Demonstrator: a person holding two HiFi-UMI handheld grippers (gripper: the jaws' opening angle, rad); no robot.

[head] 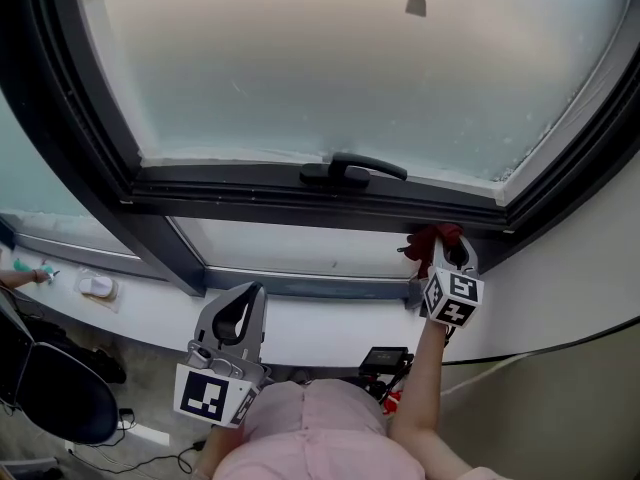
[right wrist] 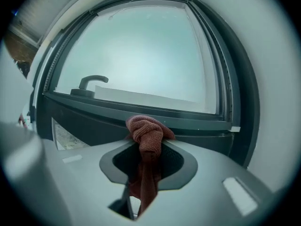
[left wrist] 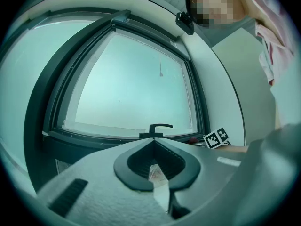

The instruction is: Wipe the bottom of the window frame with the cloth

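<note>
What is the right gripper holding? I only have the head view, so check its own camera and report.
Observer: The right gripper view shows the right gripper shut on a reddish-brown cloth, with its bunched end sticking out past the jaw tips in front of the bottom frame rail.
Operator: Now check the left gripper and give me its state.
Observer: In the left gripper view the left gripper has its jaw tips together and grips nothing. It points toward the window handle.
</note>
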